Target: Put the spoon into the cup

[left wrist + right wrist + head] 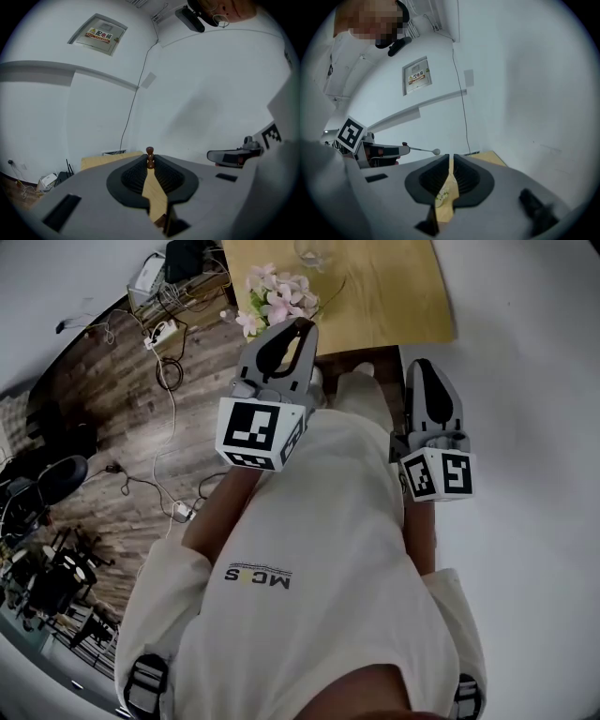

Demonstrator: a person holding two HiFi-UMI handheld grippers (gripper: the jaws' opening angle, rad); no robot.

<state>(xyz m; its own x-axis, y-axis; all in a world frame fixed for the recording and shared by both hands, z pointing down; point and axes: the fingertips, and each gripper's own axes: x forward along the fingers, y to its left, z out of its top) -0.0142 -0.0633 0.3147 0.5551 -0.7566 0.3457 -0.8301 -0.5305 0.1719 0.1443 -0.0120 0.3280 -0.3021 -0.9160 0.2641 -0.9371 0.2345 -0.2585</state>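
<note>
Nearest is the person's pale shirt (319,549). Both forearms reach out from it, each ending in a marker cube behind its tool. The left tool (300,326) is pinched on a slim stick with a small knobbed tip that juts just beyond its jaws. I take this for the spoon (150,157), and the right gripper view shows it standing out roughly level from that tool. The right tool (424,367) is held alongside, on the left tool's right and slightly behind it. Its jaws are drawn almost together, with only a slit between them and nothing in it. Both tools point forward and a little downward, side by side but apart, over the wooden floor (122,427) and its loose cables. Ahead of both jaw tips lies the pale wooden counter (394,287). A bunch of pink flowers (279,294) sits at its near corner, just beyond the left tool. Farther on, well past the tips, stands a clear glass that I judge to be the cup (314,253), only partly in view. The spoon seems already picked up and the step in hand is bringing it to the counter. Next, the left tool must get past the flowers and bring the spoon's free end over the cup's mouth. It must then tip downward and let go once the spoon is inside. The right tool could steady the glass.
</note>
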